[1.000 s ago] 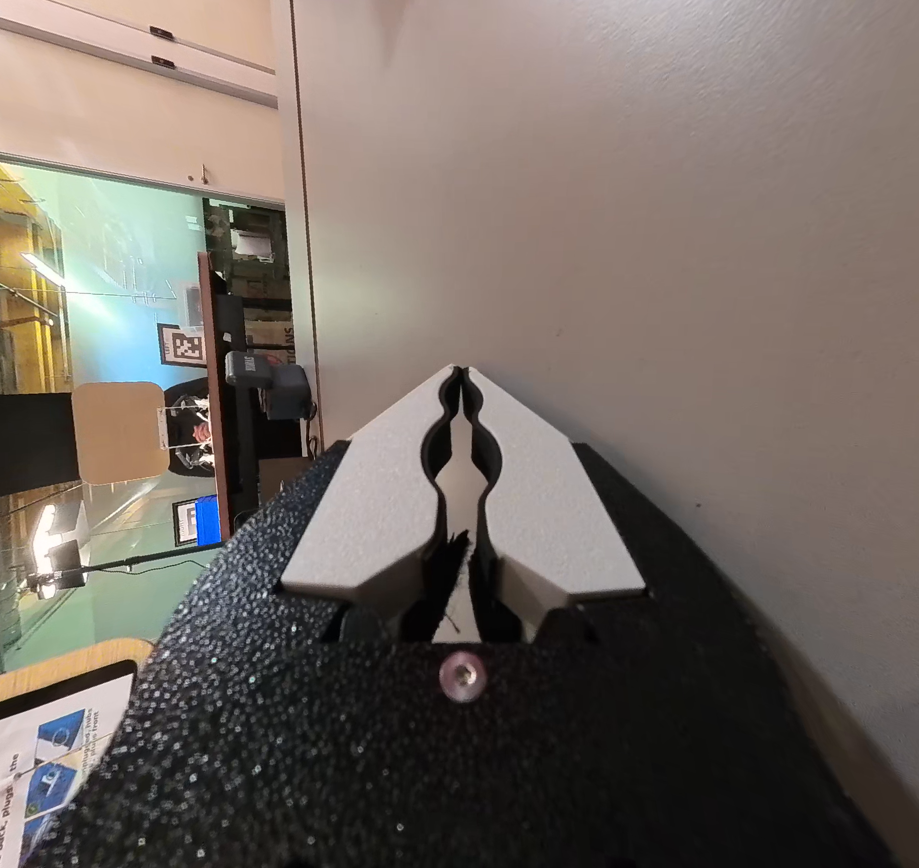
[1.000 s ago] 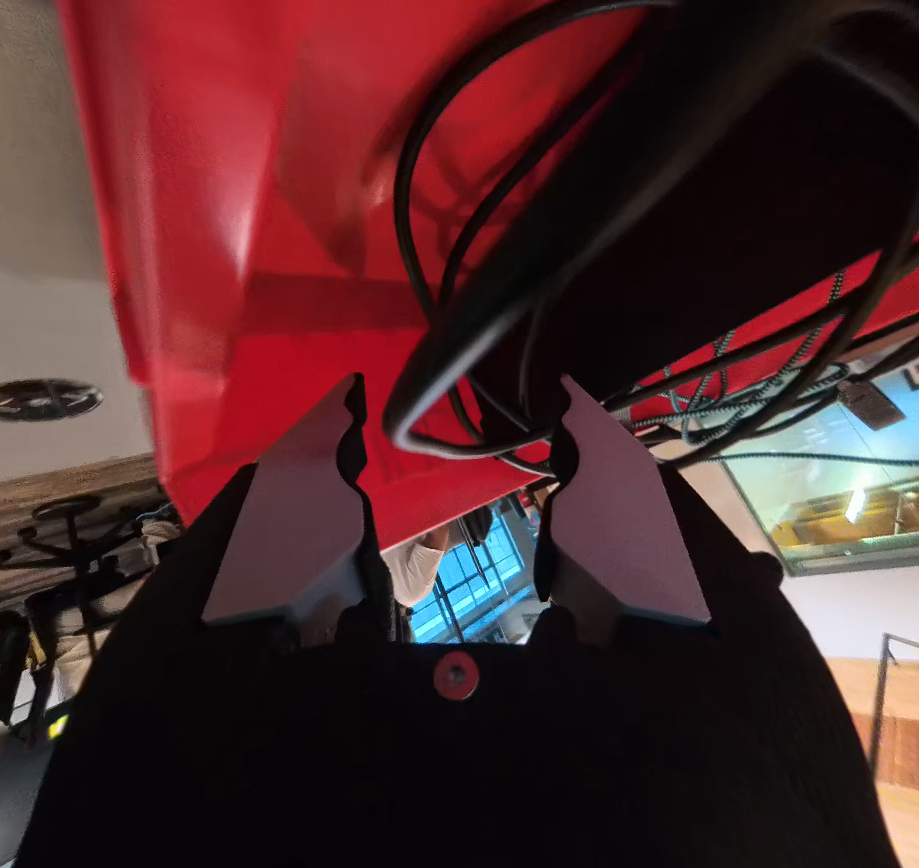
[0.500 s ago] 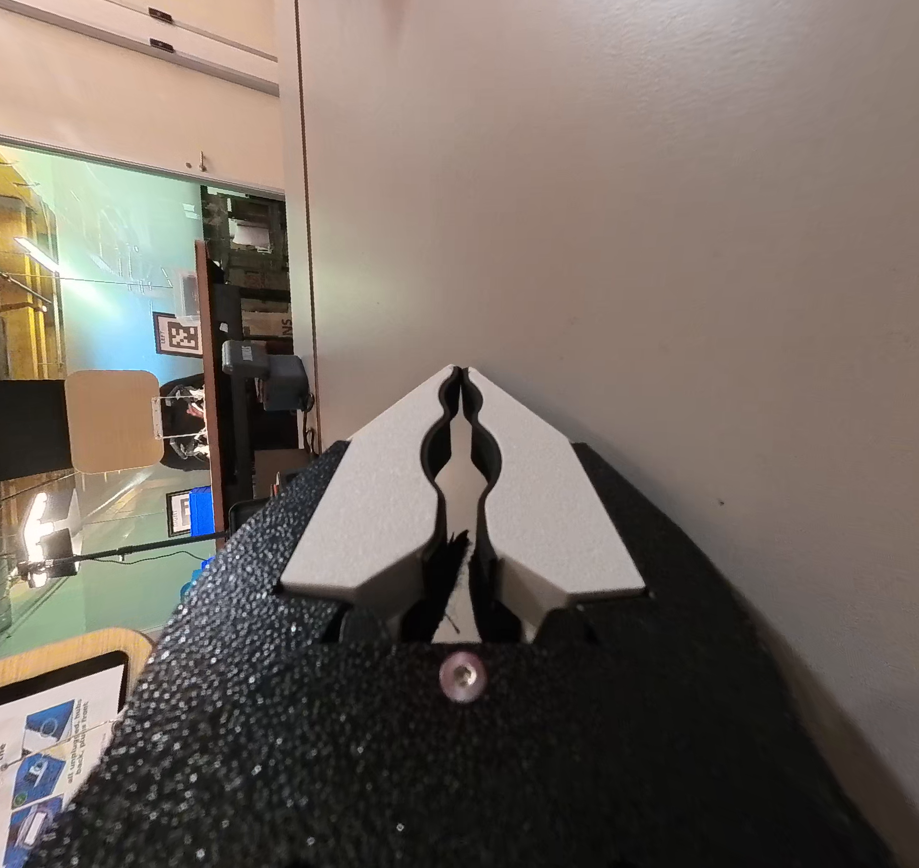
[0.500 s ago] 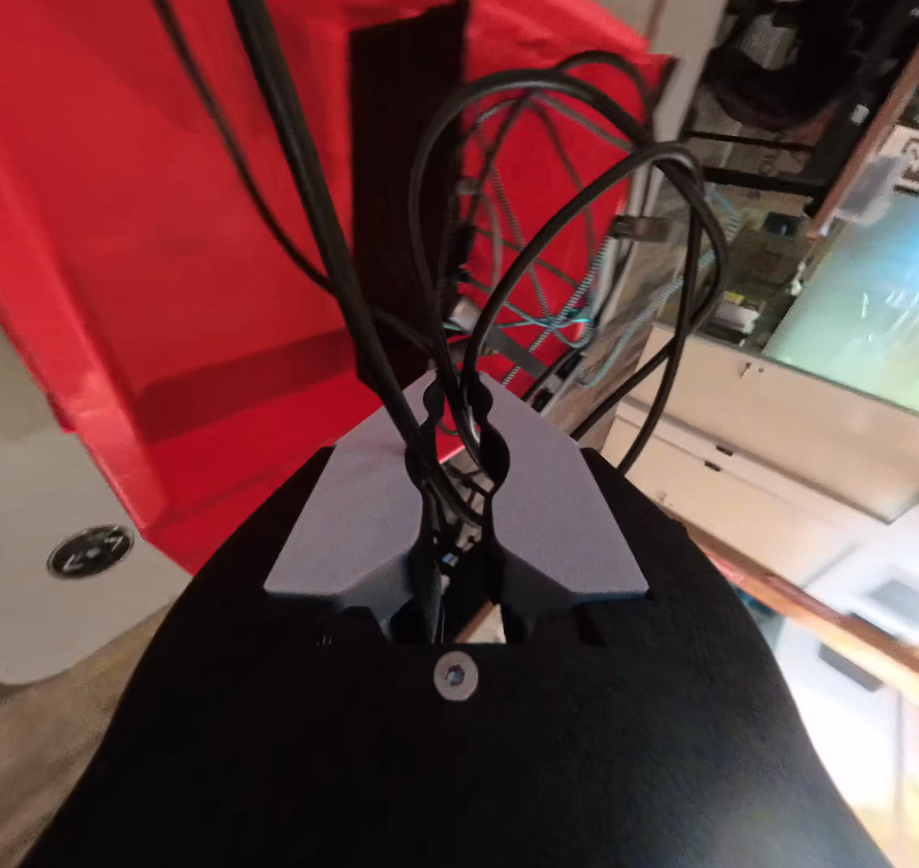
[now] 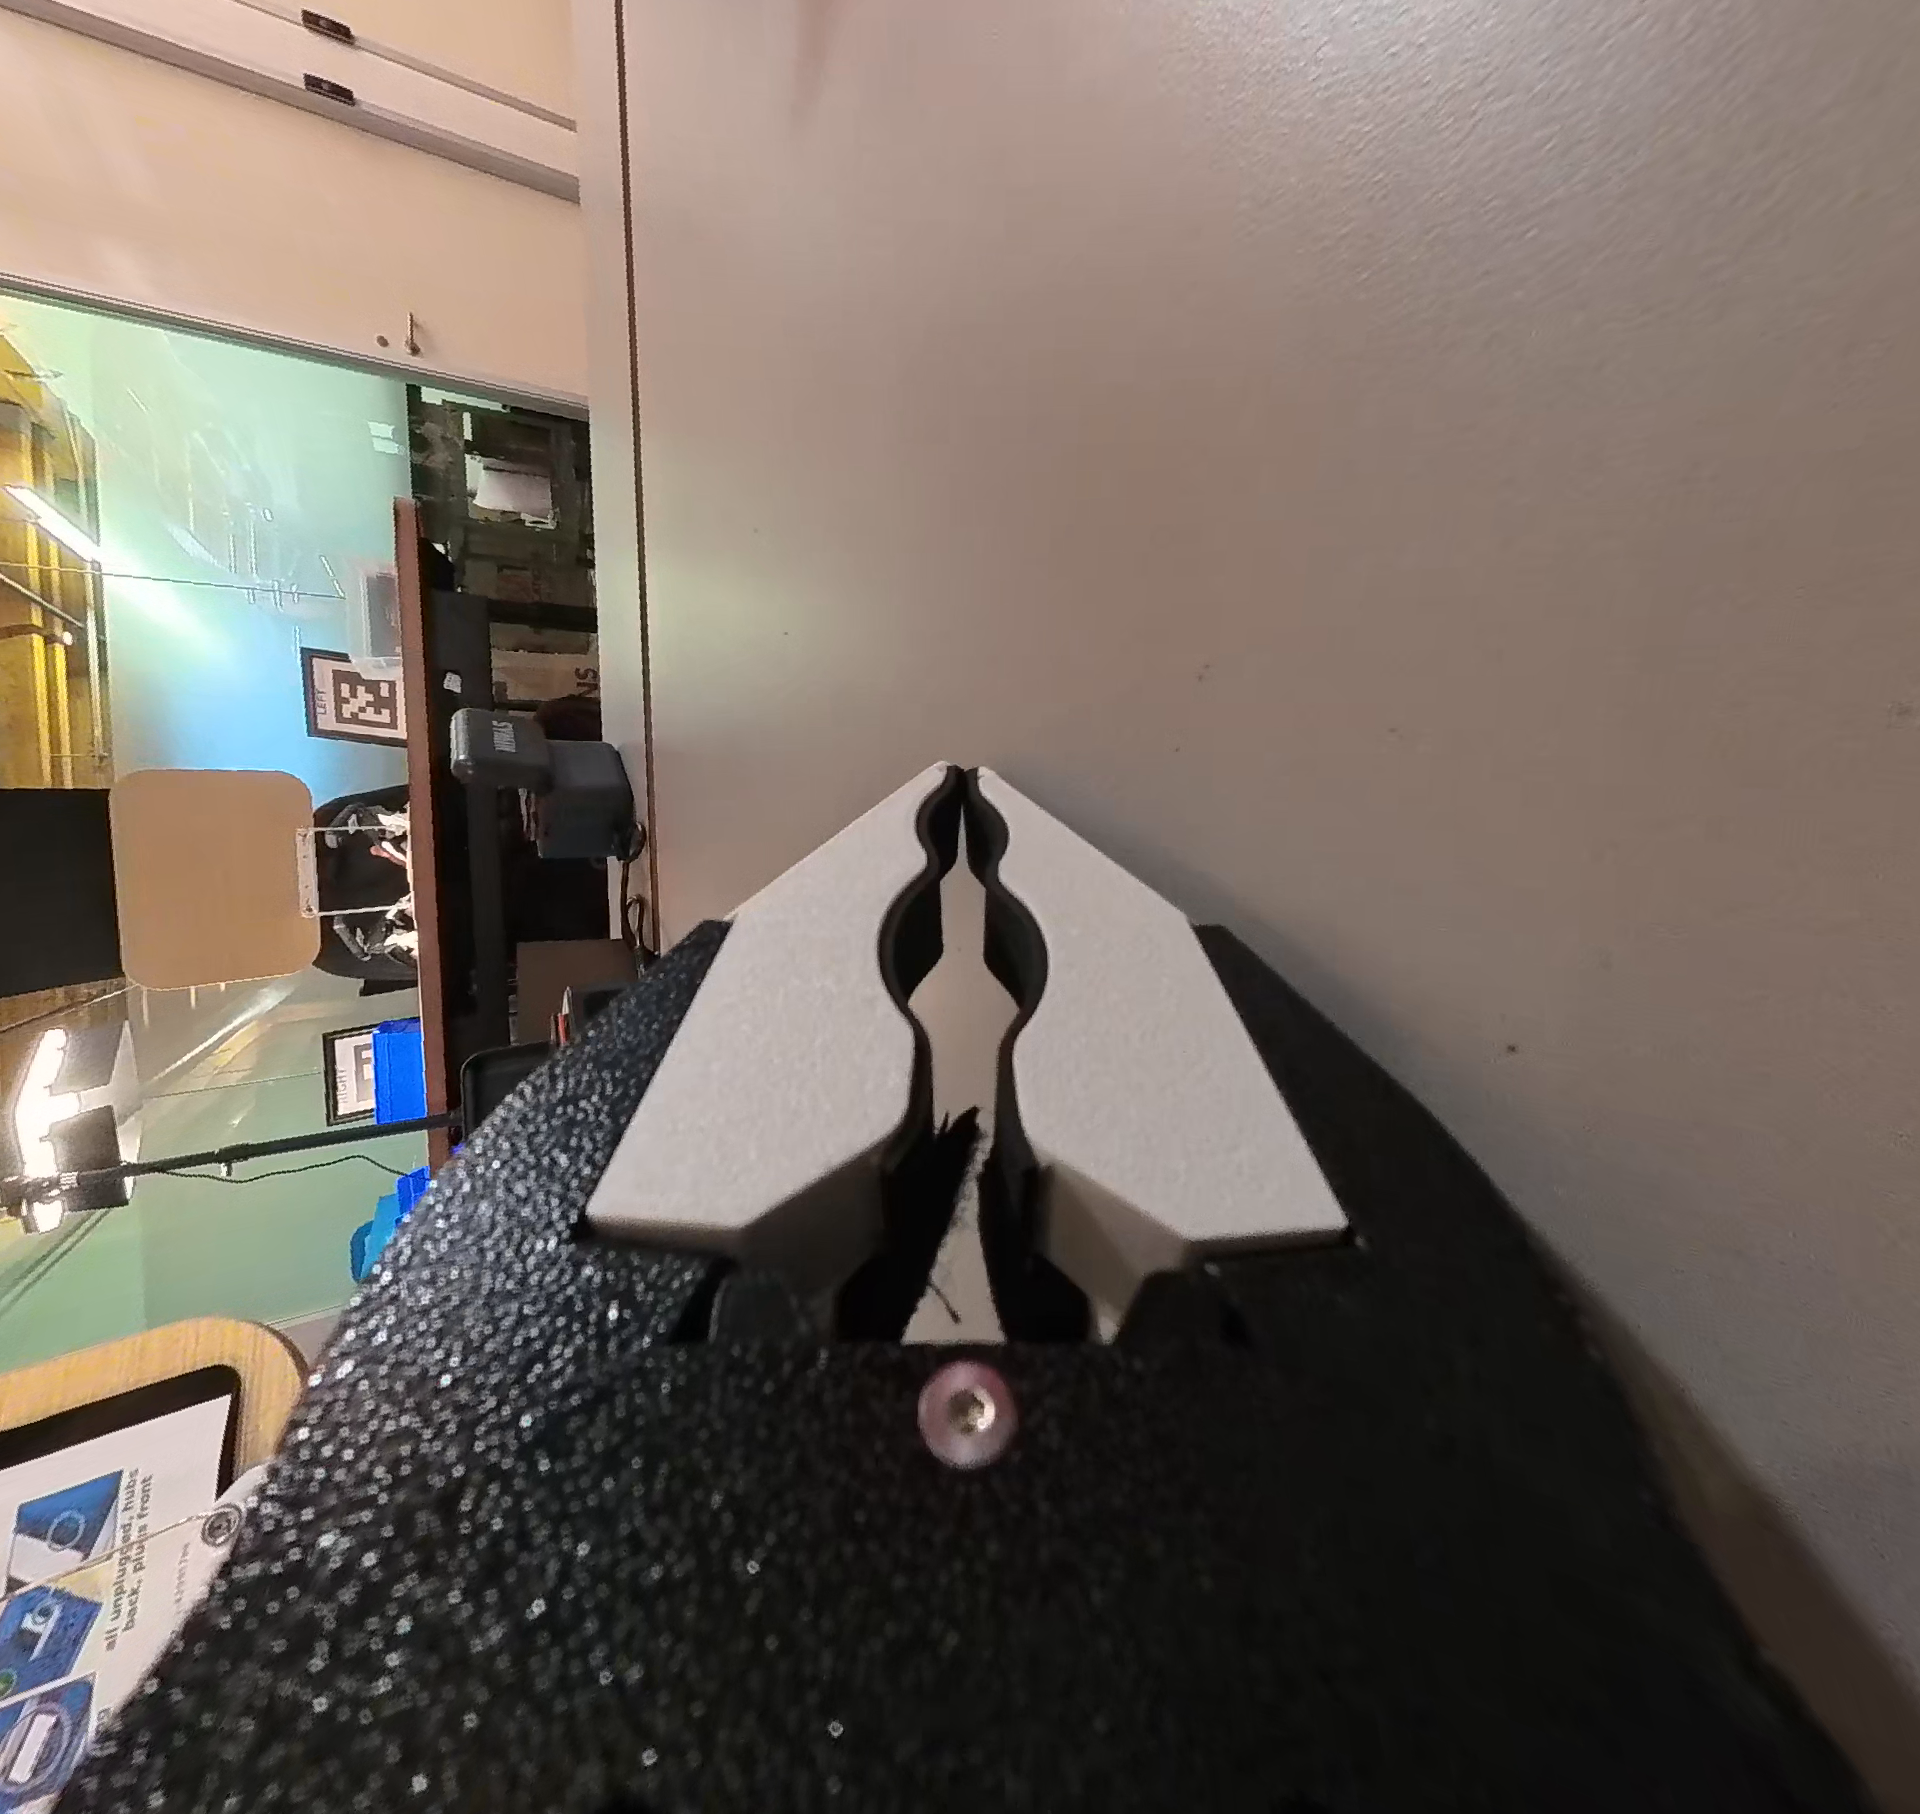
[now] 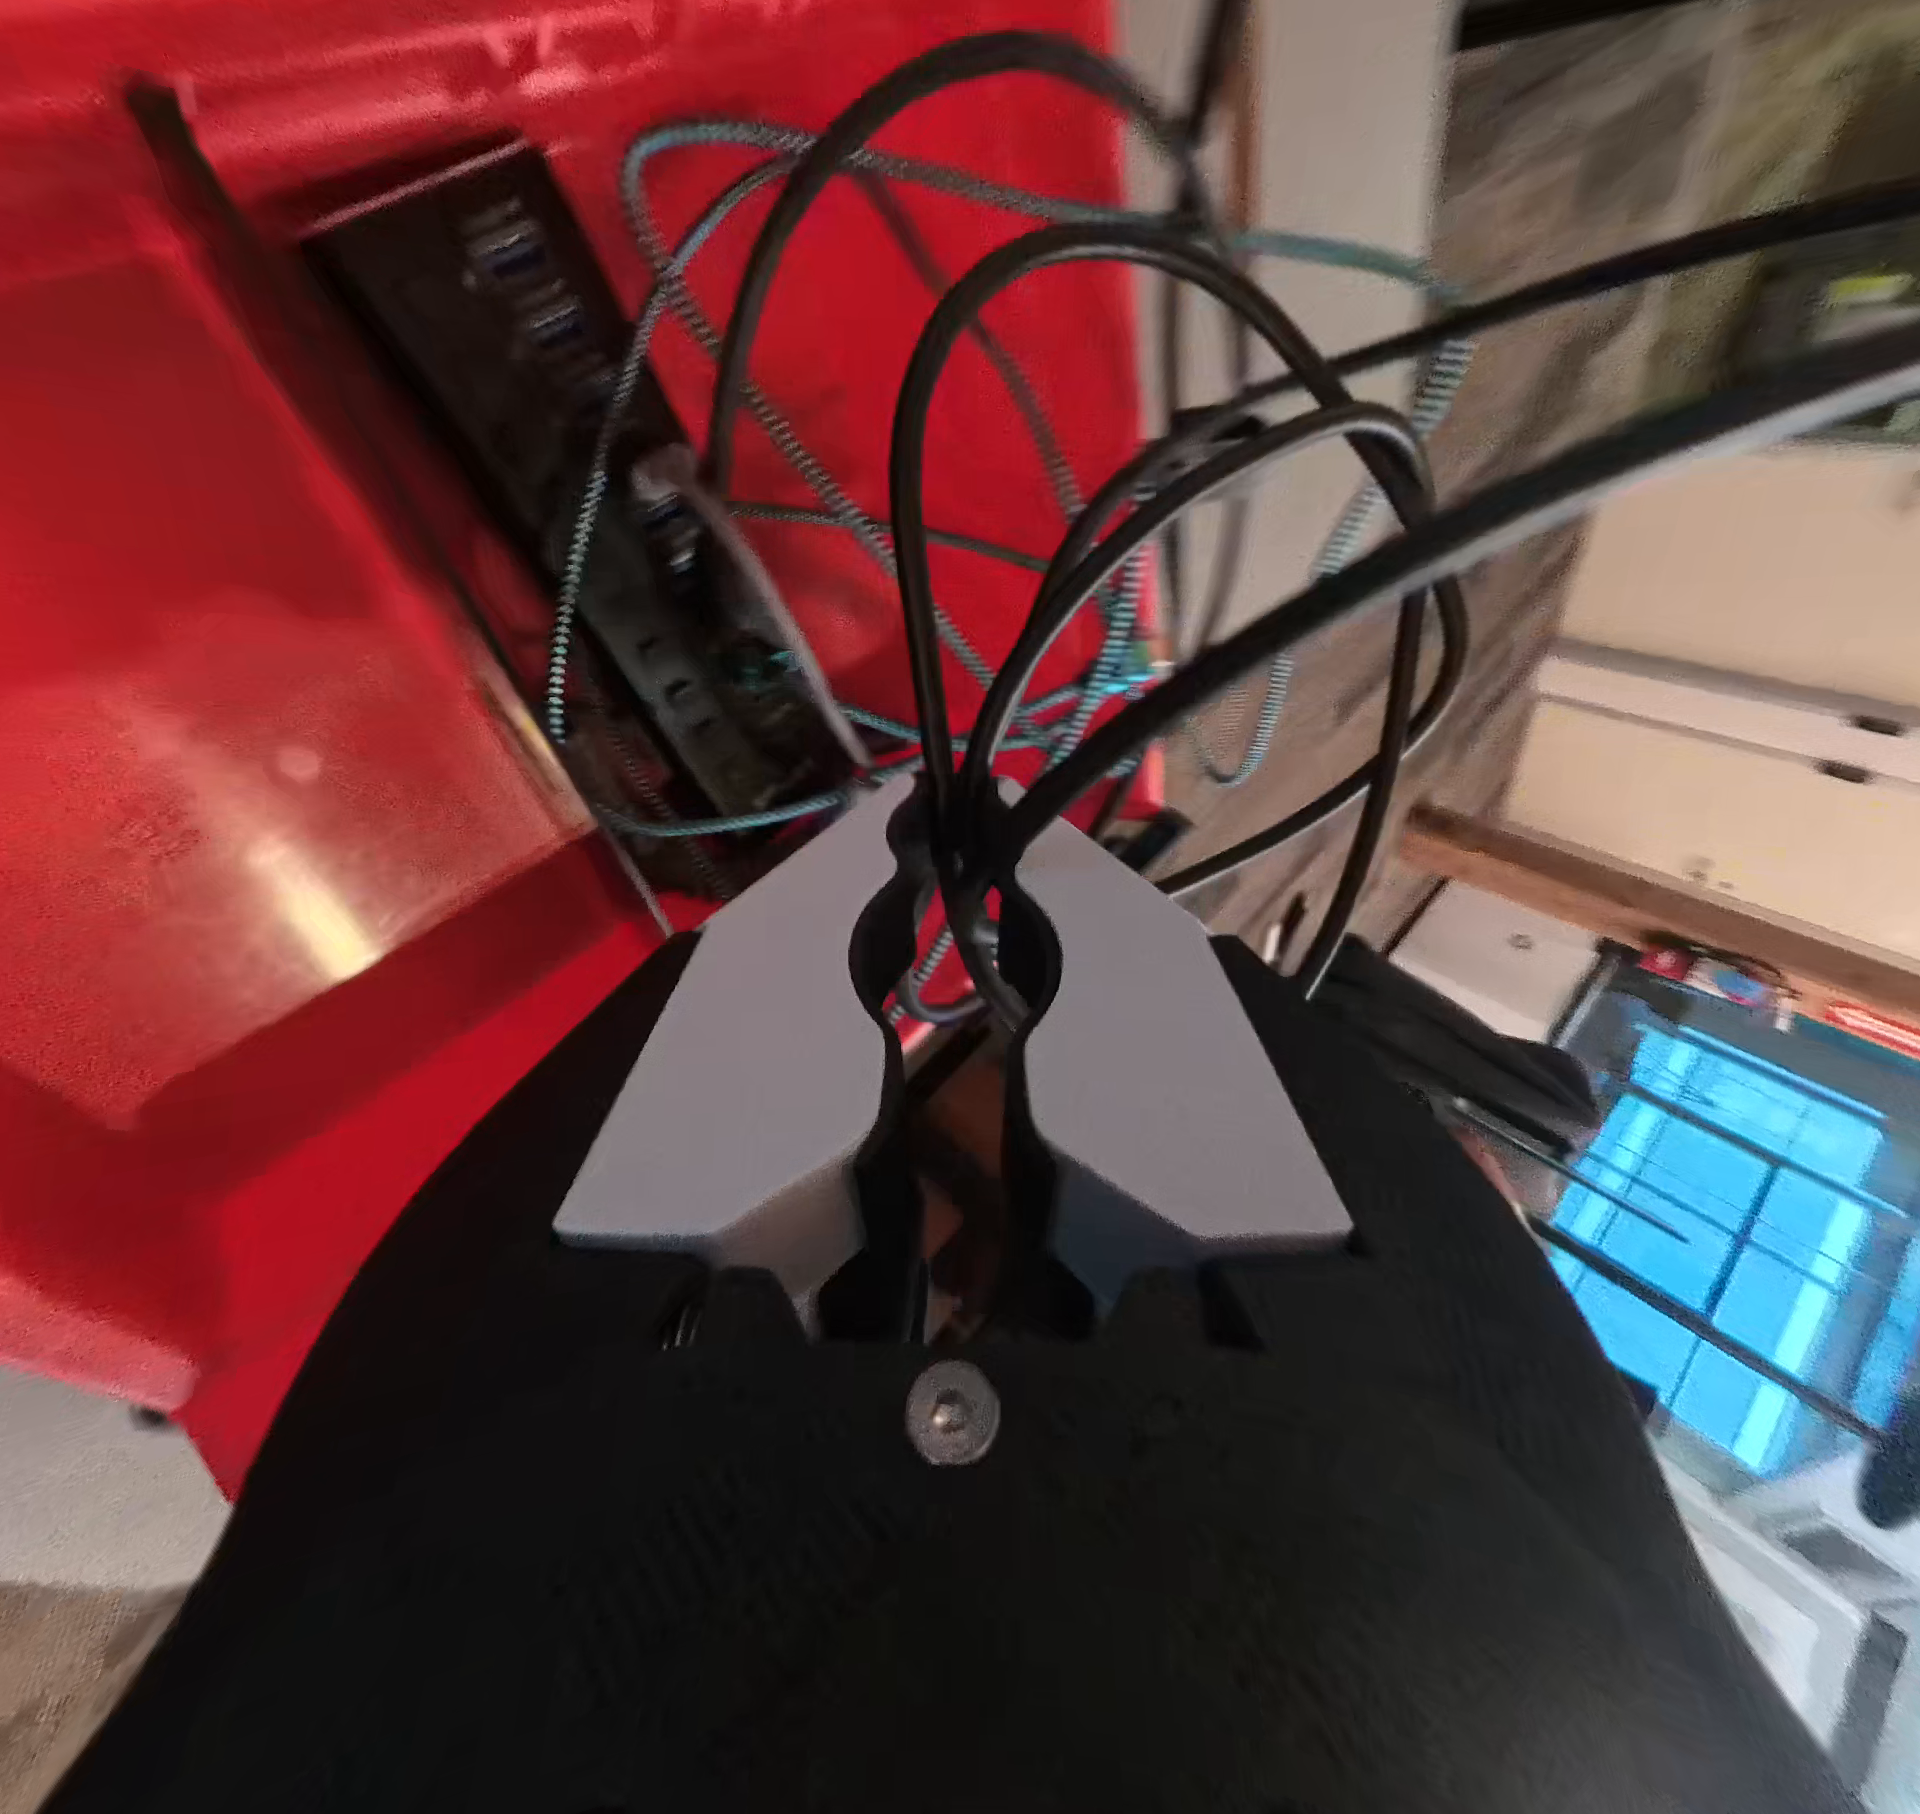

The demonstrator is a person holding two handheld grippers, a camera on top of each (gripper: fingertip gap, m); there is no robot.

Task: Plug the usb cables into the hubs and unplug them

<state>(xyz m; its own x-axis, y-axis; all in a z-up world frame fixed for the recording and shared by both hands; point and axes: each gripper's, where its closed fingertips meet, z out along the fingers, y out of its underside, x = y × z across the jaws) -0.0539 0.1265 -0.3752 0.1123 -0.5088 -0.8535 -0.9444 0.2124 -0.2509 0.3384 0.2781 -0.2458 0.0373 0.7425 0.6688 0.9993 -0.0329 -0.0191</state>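
Apparently, right hand-held gripper point(image 6: 954, 808) clenched on black cables point(image 6: 914, 476); left hand-held gripper point(image 5: 961, 777) closed, empty.

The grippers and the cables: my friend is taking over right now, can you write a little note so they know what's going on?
Left gripper: shut, holding nothing, pointing at a plain wall.
Right gripper: shut on a bunch of black cables, which loop up out of its tips.
The black USB hub lies in the red bin, just beyond the right gripper. A teal braided cable trails around it. The picture is blurry, so I cannot tell if any plug sits in a port.
Done: cables picked up.
Left: find a plug end, push it into the hub, then unplug it.
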